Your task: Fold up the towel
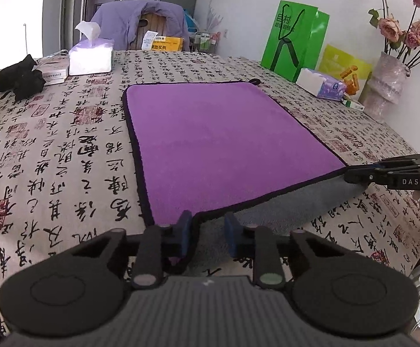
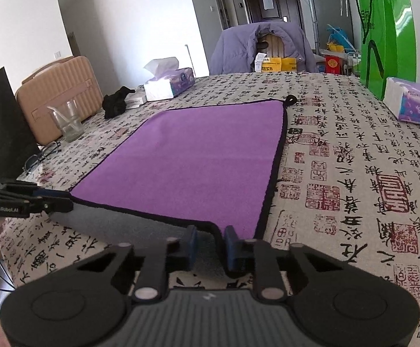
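A purple towel (image 1: 215, 141) with a black hem lies spread on the calligraphy-print tablecloth (image 1: 51, 150); its near edge is lifted, showing the grey underside (image 1: 290, 205). My left gripper (image 1: 208, 231) has its jaws apart around the near left corner. My right gripper (image 2: 210, 241) has its jaws apart around the near right corner of the towel (image 2: 198, 156). Each gripper shows in the other's view, the right gripper (image 1: 351, 175) and the left gripper (image 2: 68, 201), with its tips at a towel corner.
A tissue box (image 1: 91, 55), black cloth (image 1: 19, 78), green bag (image 1: 293, 37), second tissue pack (image 1: 321, 84) and flower vase (image 1: 386, 84) ring the table. A glass (image 2: 66, 121), glasses (image 2: 40, 153) and tan case (image 2: 56, 92) stand left. A draped chair (image 2: 264, 46) is behind.
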`<act>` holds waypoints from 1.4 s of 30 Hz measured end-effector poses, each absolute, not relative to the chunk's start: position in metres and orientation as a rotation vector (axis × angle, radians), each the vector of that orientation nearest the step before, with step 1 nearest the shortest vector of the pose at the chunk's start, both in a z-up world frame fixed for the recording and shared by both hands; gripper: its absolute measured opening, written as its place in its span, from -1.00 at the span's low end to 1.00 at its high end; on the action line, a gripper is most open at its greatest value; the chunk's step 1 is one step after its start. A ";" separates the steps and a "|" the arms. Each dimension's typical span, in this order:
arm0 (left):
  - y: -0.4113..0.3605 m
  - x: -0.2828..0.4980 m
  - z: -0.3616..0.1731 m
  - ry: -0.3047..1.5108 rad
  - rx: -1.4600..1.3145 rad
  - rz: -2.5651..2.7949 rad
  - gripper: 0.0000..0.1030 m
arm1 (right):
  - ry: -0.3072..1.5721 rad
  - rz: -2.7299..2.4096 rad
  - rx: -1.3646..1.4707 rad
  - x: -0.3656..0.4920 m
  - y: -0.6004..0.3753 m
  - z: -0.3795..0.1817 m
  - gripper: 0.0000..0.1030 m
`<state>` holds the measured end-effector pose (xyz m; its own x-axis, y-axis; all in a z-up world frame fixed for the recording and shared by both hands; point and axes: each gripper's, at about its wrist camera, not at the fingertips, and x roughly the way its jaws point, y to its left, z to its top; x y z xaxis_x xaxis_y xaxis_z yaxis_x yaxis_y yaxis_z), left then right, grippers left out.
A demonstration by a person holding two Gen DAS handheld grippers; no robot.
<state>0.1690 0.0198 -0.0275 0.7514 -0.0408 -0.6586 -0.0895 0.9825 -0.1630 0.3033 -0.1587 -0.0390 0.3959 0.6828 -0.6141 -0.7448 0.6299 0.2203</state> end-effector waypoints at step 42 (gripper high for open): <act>0.005 0.174 -0.001 0.604 -0.023 0.077 -0.89 | 0.630 0.851 -0.169 0.298 -0.151 -0.021 -0.91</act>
